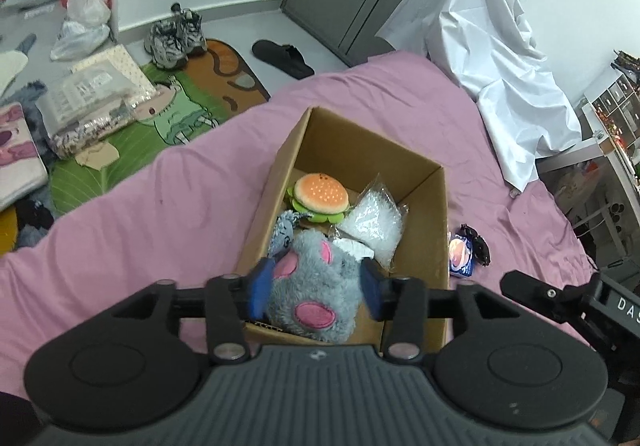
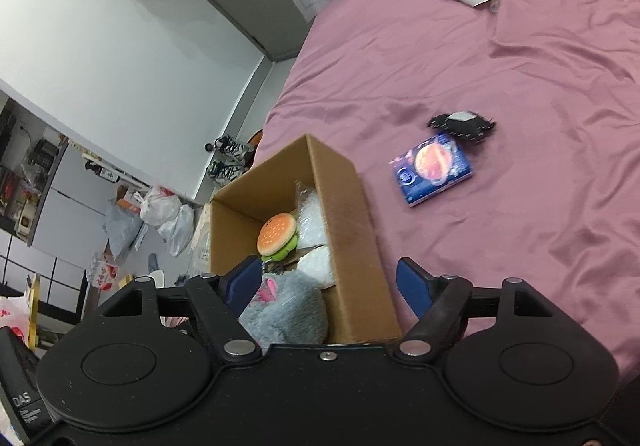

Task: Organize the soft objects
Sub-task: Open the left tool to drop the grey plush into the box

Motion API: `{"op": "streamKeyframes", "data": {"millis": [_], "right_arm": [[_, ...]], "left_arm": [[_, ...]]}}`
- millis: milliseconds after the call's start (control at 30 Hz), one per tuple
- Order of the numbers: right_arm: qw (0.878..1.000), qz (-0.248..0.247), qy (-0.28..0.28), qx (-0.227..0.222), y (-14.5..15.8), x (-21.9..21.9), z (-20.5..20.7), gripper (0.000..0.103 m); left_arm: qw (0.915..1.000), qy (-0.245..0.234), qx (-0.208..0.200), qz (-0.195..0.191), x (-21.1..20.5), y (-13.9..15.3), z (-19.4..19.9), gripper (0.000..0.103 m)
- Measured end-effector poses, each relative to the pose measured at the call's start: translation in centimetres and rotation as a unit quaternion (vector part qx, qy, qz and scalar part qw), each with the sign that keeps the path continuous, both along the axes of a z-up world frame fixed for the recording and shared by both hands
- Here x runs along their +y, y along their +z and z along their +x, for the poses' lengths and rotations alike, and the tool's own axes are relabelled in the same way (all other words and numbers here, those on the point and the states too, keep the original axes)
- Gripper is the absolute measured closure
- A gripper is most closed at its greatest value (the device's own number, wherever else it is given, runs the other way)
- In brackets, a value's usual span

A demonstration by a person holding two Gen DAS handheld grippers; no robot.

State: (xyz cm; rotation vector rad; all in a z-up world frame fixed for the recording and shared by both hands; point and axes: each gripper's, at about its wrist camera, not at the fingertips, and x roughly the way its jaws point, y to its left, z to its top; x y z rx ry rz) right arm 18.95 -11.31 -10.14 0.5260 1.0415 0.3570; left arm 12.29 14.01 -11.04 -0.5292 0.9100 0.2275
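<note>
Left gripper hung over the near end of the cardboard box, jaws parted, blue pads either side of the grey plush but not pressing it. Plush sat inside the box, near end. Burger plush lay at 12 o'clock from it, clear bag at 1 o'clock. Right gripper was spread wide, straddling the box's right wall, holding nothing. Blue packet lay on the pink sheet, 3 o'clock of the box.
</note>
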Motion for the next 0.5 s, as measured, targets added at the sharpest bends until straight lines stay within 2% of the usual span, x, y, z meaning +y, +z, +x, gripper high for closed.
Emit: {"op": "streamKeyframes", "data": {"millis": [33,100,167,300,500], "right_arm": [[1.0,-0.002,-0.001,-0.001,0.2,-0.3,0.0,0.027],[1.0,-0.014,0.001,-0.006,0.5,-0.8,-0.2,0.022],[1.0,-0.02,0.0,-0.011,0.8,-1.5,-0.4,0.019],[1.0,-0.011,-0.007,-0.013,1.2,-3.2,-0.6,0.009],[1.0,-0.007,-0.017,-0.024,2.0,-5.7,-0.8,0.001]], "left_arm": [[1.0,0.001,-0.001,0.005,-0.2,0.3,0.0,0.046],[0.9998,0.005,-0.002,0.017,-0.7,0.9,-0.2,0.033],[0.9995,0.01,-0.001,0.03,-1.3,1.4,-0.2,0.027],[0.9991,0.013,0.002,0.041,-2.2,2.2,-0.2,0.024],[0.9983,0.012,0.008,0.056,-4.0,3.0,-0.2,0.02]]}}
